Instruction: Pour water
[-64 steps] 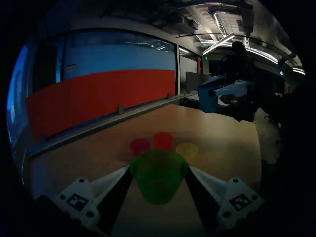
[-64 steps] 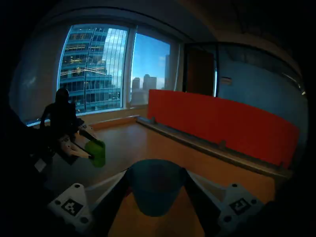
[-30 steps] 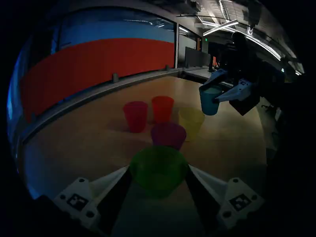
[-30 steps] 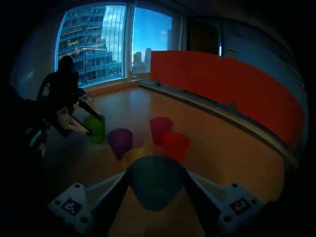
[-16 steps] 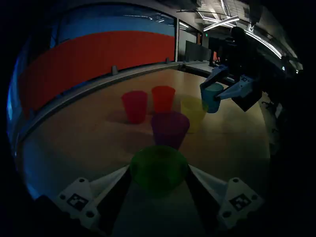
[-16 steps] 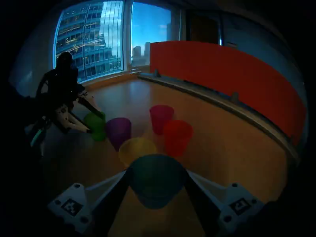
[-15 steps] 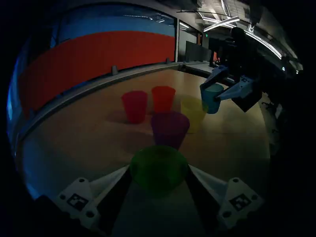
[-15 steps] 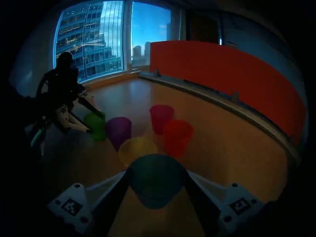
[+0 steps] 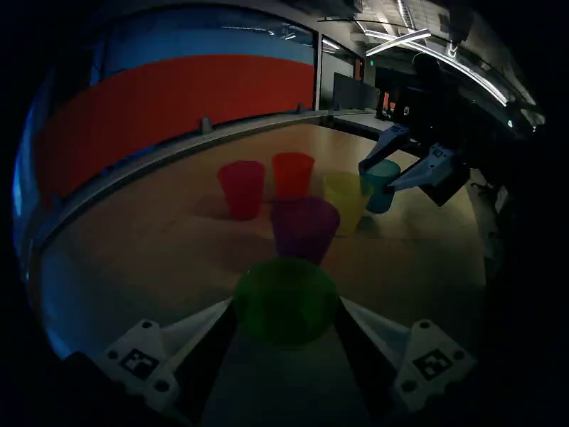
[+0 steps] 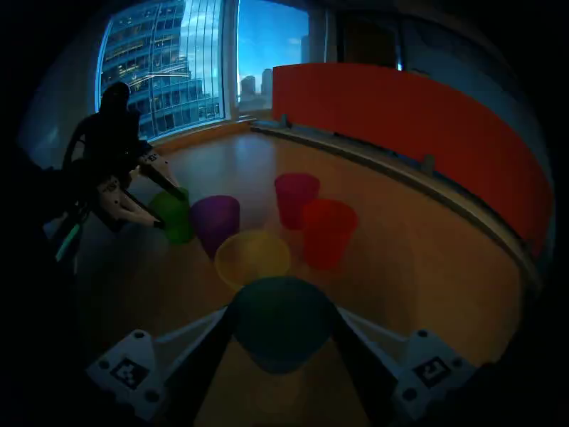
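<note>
Left gripper (image 9: 285,314) clamped on green cup (image 9: 286,297), purple cup (image 9: 304,228) just ahead. Right gripper (image 10: 282,336) clamped on teal cup (image 10: 282,320), yellow cup (image 10: 252,257) just ahead.

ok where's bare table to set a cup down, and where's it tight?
Bare table runs between the pink cup and the rail under the red partition, and from the red cup out to that rail. Tight: the pink cup, red cup, purple cup and yellow cup bunch mid-table, with the gripper-held green cup and teal cup close beside them.
</note>
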Demonstrator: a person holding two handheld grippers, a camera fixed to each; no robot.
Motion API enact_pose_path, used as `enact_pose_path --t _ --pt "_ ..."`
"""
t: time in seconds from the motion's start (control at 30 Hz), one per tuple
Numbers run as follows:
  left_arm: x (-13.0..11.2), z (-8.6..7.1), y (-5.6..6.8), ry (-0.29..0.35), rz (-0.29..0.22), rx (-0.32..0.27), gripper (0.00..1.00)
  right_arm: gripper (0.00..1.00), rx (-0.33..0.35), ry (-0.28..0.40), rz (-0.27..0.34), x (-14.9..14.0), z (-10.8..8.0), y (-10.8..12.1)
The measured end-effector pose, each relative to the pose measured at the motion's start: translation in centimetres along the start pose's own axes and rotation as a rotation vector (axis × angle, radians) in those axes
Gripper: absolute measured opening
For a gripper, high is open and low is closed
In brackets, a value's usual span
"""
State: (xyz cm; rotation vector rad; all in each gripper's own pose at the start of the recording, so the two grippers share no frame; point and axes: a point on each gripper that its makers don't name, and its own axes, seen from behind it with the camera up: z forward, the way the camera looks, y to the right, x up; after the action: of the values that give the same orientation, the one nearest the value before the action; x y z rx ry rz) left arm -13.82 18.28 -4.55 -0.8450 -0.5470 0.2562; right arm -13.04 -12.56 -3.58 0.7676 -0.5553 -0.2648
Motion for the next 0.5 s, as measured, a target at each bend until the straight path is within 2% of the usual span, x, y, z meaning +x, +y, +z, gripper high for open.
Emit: enact_pose_path --t 0.2,0.3,0.43,0.5 --pt "0.1 0.0 0.0 -0.004 -0.008 -0.005 0.89 0.94 -0.002 -0.006 0.0 -0.8 0.2 -0.3" --pt "0.2 -0.1 0.1 -0.005 -0.029 -0.017 0.9 0.94 -0.003 -0.007 0.002 -1.0 0.2 -0.4" --pt "0.5 -0.1 0.2 0.003 -0.054 -0.034 0.99 0.94 -0.004 -0.006 0.004 -1.3 0.3 -0.6" --pt "0.5 -0.1 0.1 0.004 -0.059 -0.033 1.0 0.94 -0.005 -0.002 0.006 -1.3 0.3 -0.7"
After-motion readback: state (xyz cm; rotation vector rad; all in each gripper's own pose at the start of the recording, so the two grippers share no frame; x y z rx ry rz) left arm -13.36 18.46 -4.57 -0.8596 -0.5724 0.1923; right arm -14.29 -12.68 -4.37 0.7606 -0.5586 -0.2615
